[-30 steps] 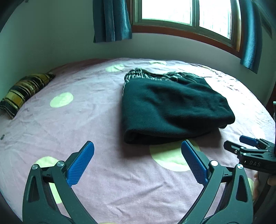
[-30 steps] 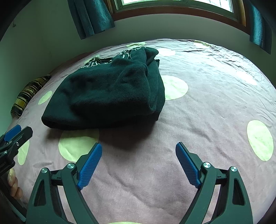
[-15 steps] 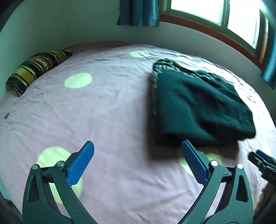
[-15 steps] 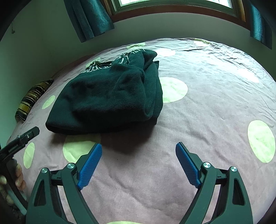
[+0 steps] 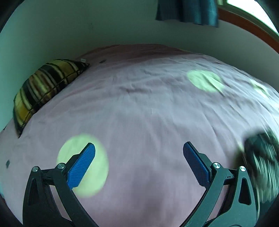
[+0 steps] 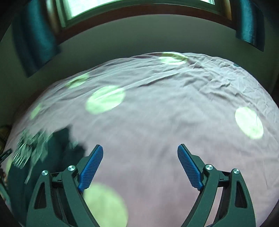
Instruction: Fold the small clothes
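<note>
Nearest the left camera, the left gripper has its blue pads spread wide apart over bare pink sheet, nothing between them. The dark folded garment lies blurred at 4 o'clock, beside the right finger. A striped pillow rests at 10 o'clock by the wall.

In the right view, the right gripper also gapes empty, with the garment at 8 o'clock. Beyond, at 12 o'clock, a window hangs between teal curtains.
</note>
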The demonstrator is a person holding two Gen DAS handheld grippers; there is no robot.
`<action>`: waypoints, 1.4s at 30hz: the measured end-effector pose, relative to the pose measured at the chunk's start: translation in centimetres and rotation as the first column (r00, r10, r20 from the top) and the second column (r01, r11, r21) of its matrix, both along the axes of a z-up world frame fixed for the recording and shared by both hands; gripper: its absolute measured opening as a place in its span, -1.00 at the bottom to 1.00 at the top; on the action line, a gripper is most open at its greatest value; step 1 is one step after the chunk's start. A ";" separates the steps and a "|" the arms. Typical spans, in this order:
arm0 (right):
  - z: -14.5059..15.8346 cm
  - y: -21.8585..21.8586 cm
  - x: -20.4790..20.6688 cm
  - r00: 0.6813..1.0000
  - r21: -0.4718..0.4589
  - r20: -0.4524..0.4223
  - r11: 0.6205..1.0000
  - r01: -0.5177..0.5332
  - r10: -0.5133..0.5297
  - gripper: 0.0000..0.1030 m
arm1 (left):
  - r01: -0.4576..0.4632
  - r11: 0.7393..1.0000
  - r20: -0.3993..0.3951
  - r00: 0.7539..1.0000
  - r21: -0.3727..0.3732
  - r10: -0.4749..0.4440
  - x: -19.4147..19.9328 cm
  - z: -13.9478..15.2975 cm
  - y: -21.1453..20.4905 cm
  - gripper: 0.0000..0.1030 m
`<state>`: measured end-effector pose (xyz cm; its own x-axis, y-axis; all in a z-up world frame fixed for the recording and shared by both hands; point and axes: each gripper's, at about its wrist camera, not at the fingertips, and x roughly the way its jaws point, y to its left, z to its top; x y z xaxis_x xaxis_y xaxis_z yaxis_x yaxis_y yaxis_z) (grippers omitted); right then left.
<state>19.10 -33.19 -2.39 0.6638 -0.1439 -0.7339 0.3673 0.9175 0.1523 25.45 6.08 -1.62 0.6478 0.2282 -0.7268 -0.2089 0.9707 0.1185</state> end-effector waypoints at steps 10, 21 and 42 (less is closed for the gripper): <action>-4.9 -5.9 6.8 0.987 -0.046 -0.067 0.988 0.144 -0.147 0.85 | -0.105 0.986 -0.067 0.993 -0.126 0.097 6.1 -4.1 2.6 0.96; -5.2 -5.5 7.8 0.985 -0.086 -0.117 0.989 0.121 -0.131 0.92 | -0.104 0.989 -0.073 0.993 -0.105 0.097 6.2 -4.0 2.3 0.96; -5.0 -5.4 7.5 0.984 -0.076 -0.114 0.988 0.132 -0.140 0.92 | -0.104 0.988 -0.076 0.992 -0.112 0.096 6.3 -4.0 2.5 0.96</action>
<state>26.57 -38.57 -7.42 0.5437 -0.2785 -0.7918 0.5007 0.8647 0.0397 31.71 8.62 -5.62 0.5722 0.2015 -0.7950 -0.3010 0.9533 0.0250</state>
